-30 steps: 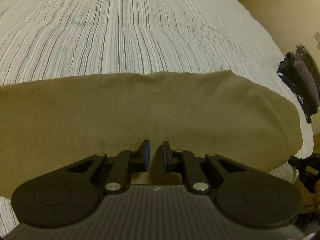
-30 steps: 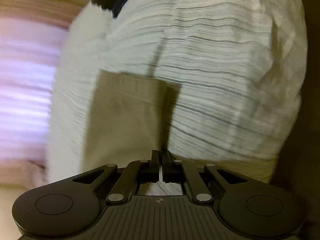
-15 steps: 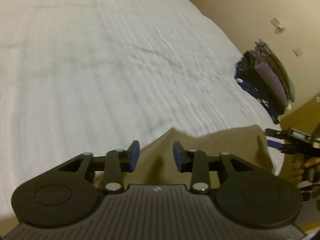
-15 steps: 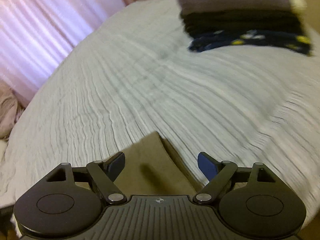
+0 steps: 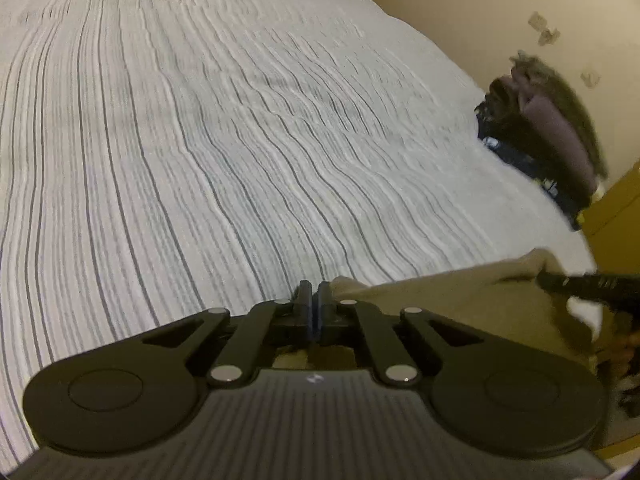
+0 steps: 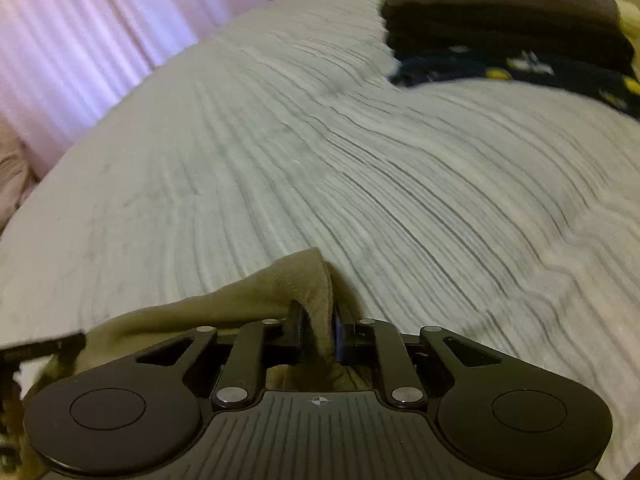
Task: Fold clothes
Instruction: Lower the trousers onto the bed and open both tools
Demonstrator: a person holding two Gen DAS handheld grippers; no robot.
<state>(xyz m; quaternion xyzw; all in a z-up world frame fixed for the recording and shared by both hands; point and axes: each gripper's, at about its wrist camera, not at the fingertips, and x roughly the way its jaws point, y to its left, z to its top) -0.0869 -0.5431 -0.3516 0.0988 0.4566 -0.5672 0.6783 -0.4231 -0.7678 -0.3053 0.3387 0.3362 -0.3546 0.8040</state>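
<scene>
Bed: we find a striped white bedspread [image 5: 240, 140] covering it, rumpled in low ridges and bare across its middle.
Stack: we note a pile of folded clothes [image 6: 508, 28] at the far corner of the bed, well apart from the work in hand; dark, mauve and patterned layers show, blurred in both views.
Garment: we see an olive-brown garment [image 5: 460, 304] lying at the near edge of the bed, stretched between the two tools, most of it hidden under them.
Right tool [image 6: 318, 330]: its jaws pinch a raised corner of the garment, cloth standing up between the pads.
Left tool [image 5: 314, 308]: its jaws are pressed together at the garment's other corner; we judge it grips the hem, though the cloth between the pads is barely visible.
Step in hand: we judge both corners are held ready to carry the edge forward over the bed for a fold.
Advice: we recommend moving both tools level and together, holding the edge taut, and laying the corners down squarely before letting go, lest the fold skew or bunch.
</scene>
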